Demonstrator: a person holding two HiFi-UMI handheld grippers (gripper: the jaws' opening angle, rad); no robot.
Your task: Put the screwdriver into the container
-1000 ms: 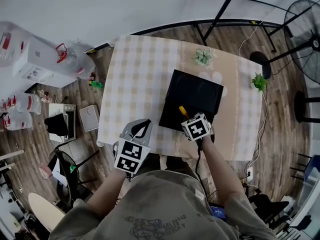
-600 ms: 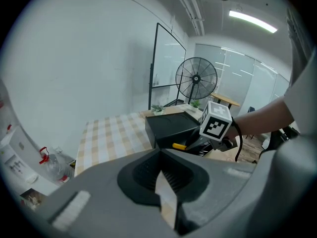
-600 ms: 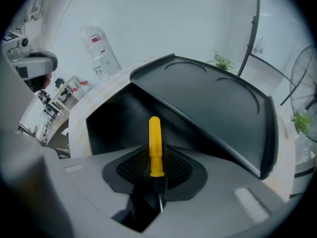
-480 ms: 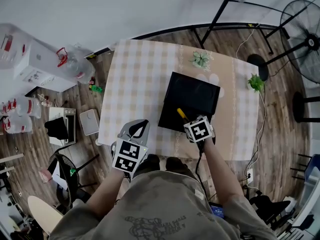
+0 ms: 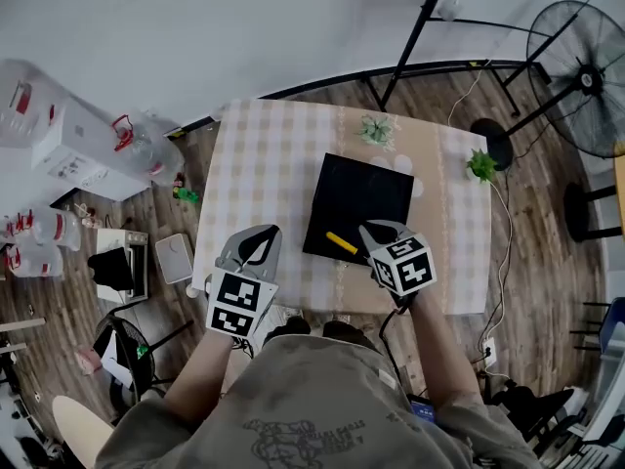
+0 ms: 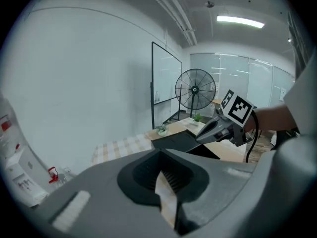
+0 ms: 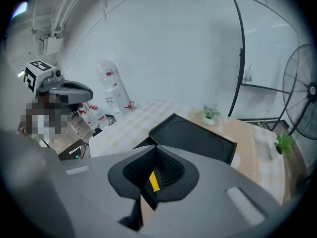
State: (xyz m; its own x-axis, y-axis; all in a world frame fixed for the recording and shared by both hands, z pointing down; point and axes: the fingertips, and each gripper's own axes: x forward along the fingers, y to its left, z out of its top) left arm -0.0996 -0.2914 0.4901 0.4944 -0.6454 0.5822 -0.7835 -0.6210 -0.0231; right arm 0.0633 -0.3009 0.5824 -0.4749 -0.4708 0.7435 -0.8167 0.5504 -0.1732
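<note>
The screwdriver [image 5: 341,242] with its yellow handle lies inside the black container [image 5: 361,189], close to its front edge. My right gripper [image 5: 369,229] hangs above that edge, just right of the screwdriver and apart from it. Its jaws have just been closing and now stand shut with nothing between them. In the right gripper view a strip of the yellow handle [image 7: 154,181] shows below the closed tips [image 7: 156,146], with the container [image 7: 193,135] beyond. My left gripper [image 5: 269,233] is shut and empty over the table's front left part; its tips [image 6: 160,150] meet in its own view.
The checked table [image 5: 264,164] carries two small potted plants [image 5: 374,128] [image 5: 479,164] at its far side. A standing fan [image 5: 584,76] and a black stand pole [image 5: 415,32] are behind it. Water jugs and boxes [image 5: 59,135] sit on the floor to the left.
Both grippers have risen toward the camera. The right one lifted away from the container's front edge and closed, leaving the screwdriver lying uncovered in the container.
</note>
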